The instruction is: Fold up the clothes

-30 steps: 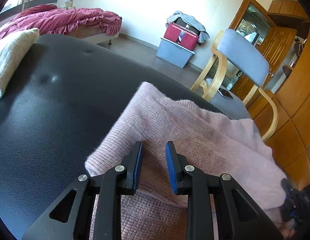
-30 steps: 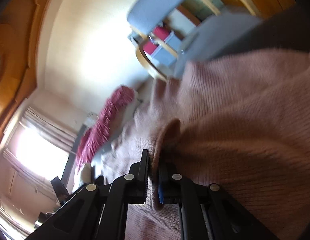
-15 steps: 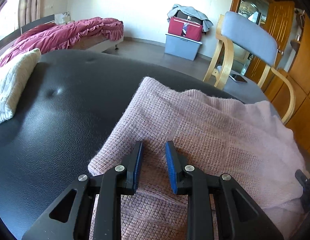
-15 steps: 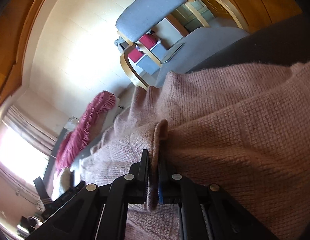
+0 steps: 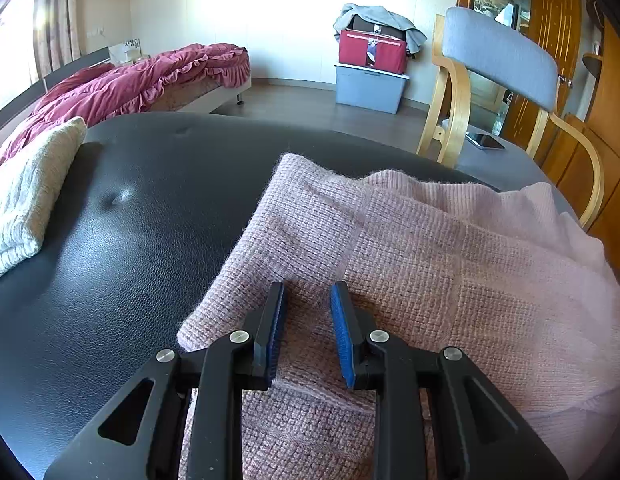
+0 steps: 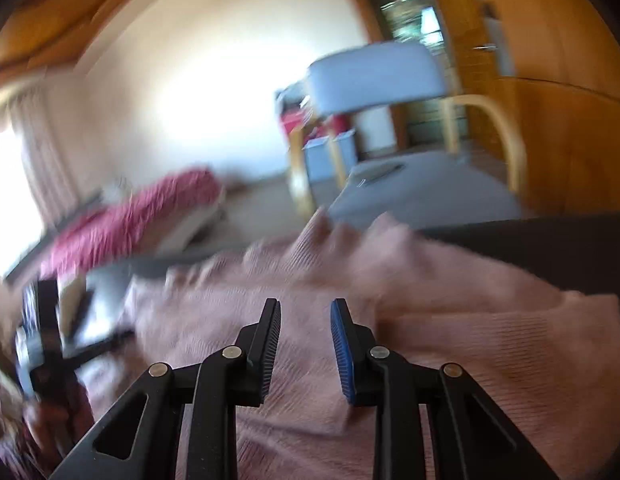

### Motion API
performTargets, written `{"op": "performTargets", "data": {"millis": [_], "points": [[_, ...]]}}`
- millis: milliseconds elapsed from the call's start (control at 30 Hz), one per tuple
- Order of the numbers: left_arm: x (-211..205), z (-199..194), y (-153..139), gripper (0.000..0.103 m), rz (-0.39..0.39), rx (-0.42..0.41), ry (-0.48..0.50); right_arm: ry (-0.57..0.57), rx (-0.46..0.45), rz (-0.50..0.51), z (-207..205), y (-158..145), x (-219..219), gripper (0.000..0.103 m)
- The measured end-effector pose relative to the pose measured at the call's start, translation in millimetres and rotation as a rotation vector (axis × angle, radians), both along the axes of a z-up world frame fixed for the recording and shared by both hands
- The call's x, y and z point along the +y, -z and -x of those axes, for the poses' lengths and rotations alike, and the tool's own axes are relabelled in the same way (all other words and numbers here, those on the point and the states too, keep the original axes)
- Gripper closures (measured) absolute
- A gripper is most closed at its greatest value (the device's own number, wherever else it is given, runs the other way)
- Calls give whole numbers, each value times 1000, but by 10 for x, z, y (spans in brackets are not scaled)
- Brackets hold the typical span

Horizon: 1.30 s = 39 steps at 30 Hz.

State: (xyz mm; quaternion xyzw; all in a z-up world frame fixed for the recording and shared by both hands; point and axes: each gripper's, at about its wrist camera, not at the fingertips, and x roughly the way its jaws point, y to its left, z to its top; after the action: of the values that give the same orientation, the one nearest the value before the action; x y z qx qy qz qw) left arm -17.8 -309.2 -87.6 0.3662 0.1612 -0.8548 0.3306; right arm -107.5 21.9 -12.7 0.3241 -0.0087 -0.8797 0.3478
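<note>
We see left gripper [image 5: 306, 300] angled downward, jaws parted, nothing between. Right gripper [image 6: 306, 312] jaws just opened, gap empty.

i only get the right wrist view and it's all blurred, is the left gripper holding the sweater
Observer: No. The left gripper hovers over the pink sweater, jaws apart, nothing pinched.
Operator: anything else on the black surface
Observer: A cream knit piece lies folded at its left edge.
Operator: what's on the chair seat
Observer: A phone, lying flat.
</note>
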Motion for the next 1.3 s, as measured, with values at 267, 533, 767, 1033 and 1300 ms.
{"op": "performTargets", "data": {"millis": [267, 533, 767, 1033, 1300], "points": [[13, 11, -6, 77, 11, -8, -4, 36, -158, -114, 183, 288, -13, 81], [-177, -148, -93, 74, 161, -114, -6, 33, -156, -119, 199, 326, -51, 82], [-766, -485, -168, 75, 68, -123, -117, 26, -156, -115, 218, 326, -82, 80], [-192, -422, 11, 73, 251, -261, 216, 24, -169, -94, 226, 336, -72, 80], [-337, -315, 4, 73, 184, -251, 133, 24, -169, -90, 206, 324, -39, 80]]}}
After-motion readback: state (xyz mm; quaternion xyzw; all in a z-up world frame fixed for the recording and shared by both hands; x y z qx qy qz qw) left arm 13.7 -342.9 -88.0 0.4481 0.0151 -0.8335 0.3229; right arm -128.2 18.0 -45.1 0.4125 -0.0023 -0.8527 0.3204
